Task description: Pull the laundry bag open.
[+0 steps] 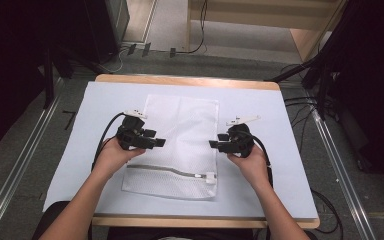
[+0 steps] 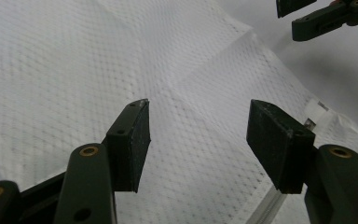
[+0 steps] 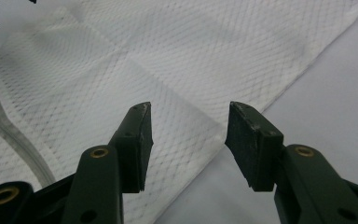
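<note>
A white mesh laundry bag lies flat in the middle of the table, its zipper running along the near end. My left gripper hovers over the bag's left edge, pointing right, jaws open with nothing between them; mesh lies under its open jaws. My right gripper hangs at the bag's right edge, pointing left, and is open and empty above the bag's side seam. The two grippers face each other across the bag.
A pale blue-white mat covers the wooden table. Cables trail from both grippers down past the forearms. Dark stands and a metal rail flank the table on the floor.
</note>
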The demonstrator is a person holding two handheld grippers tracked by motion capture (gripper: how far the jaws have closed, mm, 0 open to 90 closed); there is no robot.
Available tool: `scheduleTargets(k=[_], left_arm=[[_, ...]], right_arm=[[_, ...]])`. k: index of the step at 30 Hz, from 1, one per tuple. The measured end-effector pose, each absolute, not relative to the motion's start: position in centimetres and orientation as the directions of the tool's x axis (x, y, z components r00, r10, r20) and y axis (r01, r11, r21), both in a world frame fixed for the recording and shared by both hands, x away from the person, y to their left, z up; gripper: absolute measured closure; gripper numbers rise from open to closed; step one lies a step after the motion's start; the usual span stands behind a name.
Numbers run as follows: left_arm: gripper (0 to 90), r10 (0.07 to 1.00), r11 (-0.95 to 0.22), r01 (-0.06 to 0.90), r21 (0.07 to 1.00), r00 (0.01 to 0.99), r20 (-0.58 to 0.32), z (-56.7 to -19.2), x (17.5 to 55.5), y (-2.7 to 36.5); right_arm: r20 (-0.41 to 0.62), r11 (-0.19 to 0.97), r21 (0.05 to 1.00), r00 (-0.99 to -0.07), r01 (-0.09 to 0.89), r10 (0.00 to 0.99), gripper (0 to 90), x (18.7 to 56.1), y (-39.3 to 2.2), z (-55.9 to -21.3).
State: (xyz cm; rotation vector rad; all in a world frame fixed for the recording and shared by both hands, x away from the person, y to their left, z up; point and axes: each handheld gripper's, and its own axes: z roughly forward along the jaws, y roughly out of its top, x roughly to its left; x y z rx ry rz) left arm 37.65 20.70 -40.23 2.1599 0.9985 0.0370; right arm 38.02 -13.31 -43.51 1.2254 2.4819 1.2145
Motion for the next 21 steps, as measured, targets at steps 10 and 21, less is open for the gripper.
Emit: scheduleTargets(k=[10,21], left_arm=[[44.7,0.651,-0.455,0.597,0.661,0.729,-0.211,-39.3,36.6,19.2],[48.4,0.631,-0.441,0.623,0.646,0.727,-0.271,-40.4,35.1,17.5]], right_arm=[[0.237,0.354,0.703,-0.674,0.616,0.700,57.3,35.2,-13.8,-44.2],[0.260,0.397,0.680,-0.710,0.616,0.654,70.1,33.4,-13.7,-45.1]])
